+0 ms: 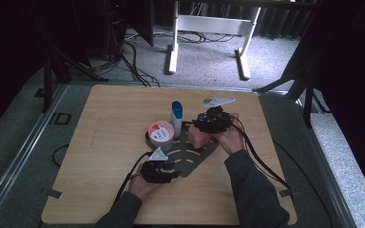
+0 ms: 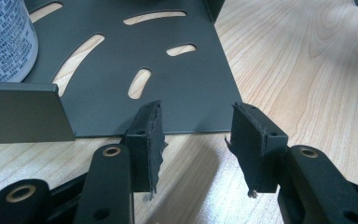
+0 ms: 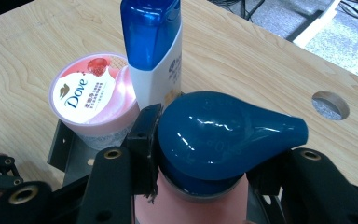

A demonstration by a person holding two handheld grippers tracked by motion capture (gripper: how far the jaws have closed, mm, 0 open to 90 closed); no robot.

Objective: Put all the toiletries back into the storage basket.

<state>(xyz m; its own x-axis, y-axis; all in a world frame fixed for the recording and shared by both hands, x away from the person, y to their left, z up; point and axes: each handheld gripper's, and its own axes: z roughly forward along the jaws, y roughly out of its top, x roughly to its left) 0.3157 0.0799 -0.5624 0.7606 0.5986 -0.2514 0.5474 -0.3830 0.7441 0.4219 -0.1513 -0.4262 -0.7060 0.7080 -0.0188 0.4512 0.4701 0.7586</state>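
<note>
- The wooden table (image 1: 104,142) carries a dark slotted metal rack (image 2: 168,70), lying flat near the middle; its near edge sits just ahead of your left gripper (image 2: 196,140).
- Your right gripper (image 3: 200,154) is clamped on a pink bottle with a blue pump cap (image 3: 223,135), one jaw pressed to each side of the neck under the cap. In the high view the bottle (image 1: 197,135) hangs at the rack's right-hand part, seemingly just over the plate.
- Judging from this, the step is setting the pink bottle down on the rack beside the other two. Keep it upright and lower it straight, so that the base meets solid plate and not a slot.
- The white bottle with the blue flip cap (image 3: 154,51) stands just behind the pump cap. Leave a gap there; a nudge could tip it, since it is tall and narrow.
- The Dove tub (image 3: 93,100) sits beside that bottle, on the rack's left part. It is low and should stay put.
- Your left gripper's jaws stand apart with nothing between them, resting low near the rack's edge. If the rack slides as you set down, you could pinch that edge to steady it.
- Release only once the bottle bears its own weight.
</note>
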